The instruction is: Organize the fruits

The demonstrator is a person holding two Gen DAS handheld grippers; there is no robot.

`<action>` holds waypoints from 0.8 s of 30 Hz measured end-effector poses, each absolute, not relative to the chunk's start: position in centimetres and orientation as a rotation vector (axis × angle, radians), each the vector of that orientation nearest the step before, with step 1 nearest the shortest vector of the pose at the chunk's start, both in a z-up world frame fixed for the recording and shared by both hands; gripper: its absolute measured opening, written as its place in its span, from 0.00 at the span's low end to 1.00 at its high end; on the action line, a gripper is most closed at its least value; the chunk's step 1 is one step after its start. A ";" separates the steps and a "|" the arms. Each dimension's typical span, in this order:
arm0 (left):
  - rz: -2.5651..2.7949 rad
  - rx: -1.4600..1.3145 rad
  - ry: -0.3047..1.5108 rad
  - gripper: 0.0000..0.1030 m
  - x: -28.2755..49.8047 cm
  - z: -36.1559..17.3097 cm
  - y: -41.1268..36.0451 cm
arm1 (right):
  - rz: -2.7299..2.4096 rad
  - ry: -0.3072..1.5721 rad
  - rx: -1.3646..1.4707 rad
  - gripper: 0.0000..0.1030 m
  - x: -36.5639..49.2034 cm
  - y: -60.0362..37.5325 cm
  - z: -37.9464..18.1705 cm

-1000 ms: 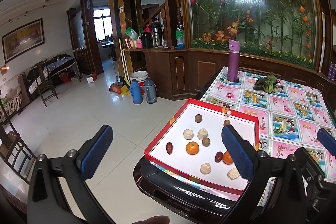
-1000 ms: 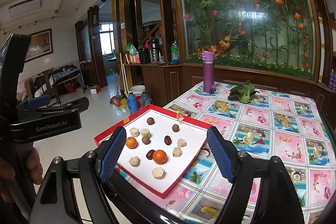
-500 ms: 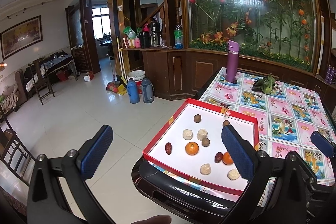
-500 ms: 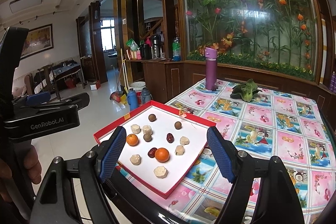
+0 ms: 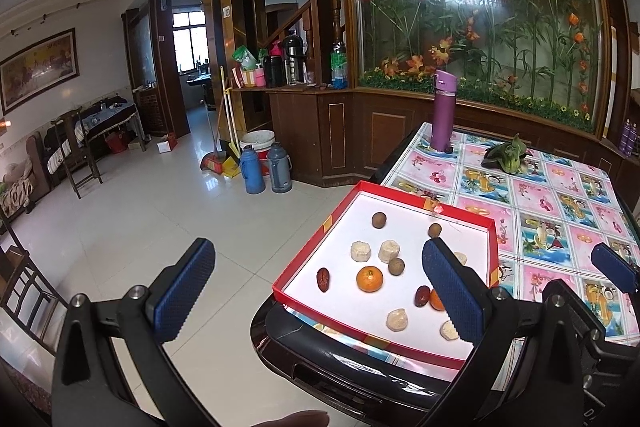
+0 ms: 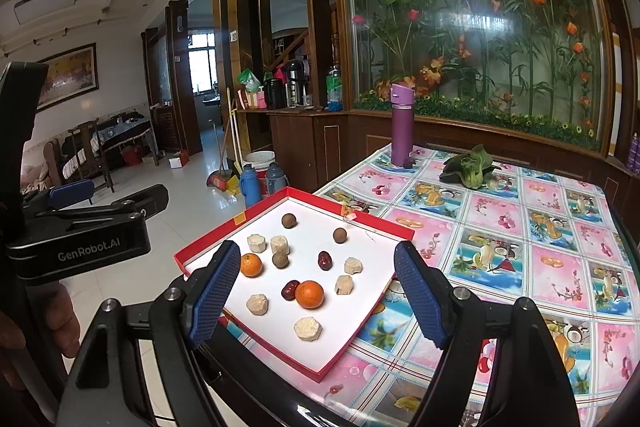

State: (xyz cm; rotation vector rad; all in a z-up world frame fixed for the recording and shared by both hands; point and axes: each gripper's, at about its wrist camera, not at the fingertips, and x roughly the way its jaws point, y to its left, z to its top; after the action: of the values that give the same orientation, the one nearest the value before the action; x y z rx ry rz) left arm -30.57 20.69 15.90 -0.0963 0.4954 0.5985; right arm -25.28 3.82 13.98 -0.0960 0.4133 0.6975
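A red tray (image 6: 352, 215) with a white floor sits on the near left corner of the table, also in the left wrist view (image 5: 400, 193). In it lie two oranges (image 6: 310, 294) (image 6: 251, 264), dark red dates (image 6: 325, 260), brown round fruits (image 6: 289, 221) and several pale chunks (image 6: 307, 328), all scattered. My right gripper (image 6: 316, 293) hovers open just before the tray's near edge with nothing between its fingers. My left gripper (image 5: 318, 293) stands open off the tray's left corner, partly over the floor. One orange (image 5: 369, 279) shows between its fingers, farther off and untouched.
A purple bottle (image 6: 401, 125) and a green leafy vegetable (image 6: 470, 167) stand at the table's far side on the patterned cloth (image 6: 520, 247). Two thermos flasks (image 5: 264, 169) and a broom are on the tiled floor to the left. A wooden chair (image 5: 78, 155) stands farther left.
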 end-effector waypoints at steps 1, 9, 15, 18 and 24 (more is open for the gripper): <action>0.597 -0.097 0.495 1.00 -30.6 15.9 20.8 | 0.698 0.414 -0.095 0.77 -25.3 3.8 14.0; 0.597 -0.101 0.500 1.00 -30.5 15.6 21.1 | 0.699 0.418 -0.094 0.77 -25.0 4.2 13.9; 0.599 -0.111 0.508 1.00 -30.2 15.1 22.1 | 0.701 0.422 -0.105 0.77 -24.5 5.0 14.0; 0.597 -0.111 0.514 1.00 -29.9 14.9 22.4 | 0.701 0.421 -0.108 0.77 -24.4 5.4 14.1; 0.595 -0.117 0.522 1.00 -29.6 14.7 22.9 | 0.697 0.421 -0.102 0.77 -24.4 5.4 14.0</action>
State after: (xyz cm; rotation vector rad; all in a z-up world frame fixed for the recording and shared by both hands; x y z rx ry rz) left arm -29.55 22.90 14.74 -0.1167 0.5222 0.5948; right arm -24.40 5.41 14.04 -0.1015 0.4207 0.6972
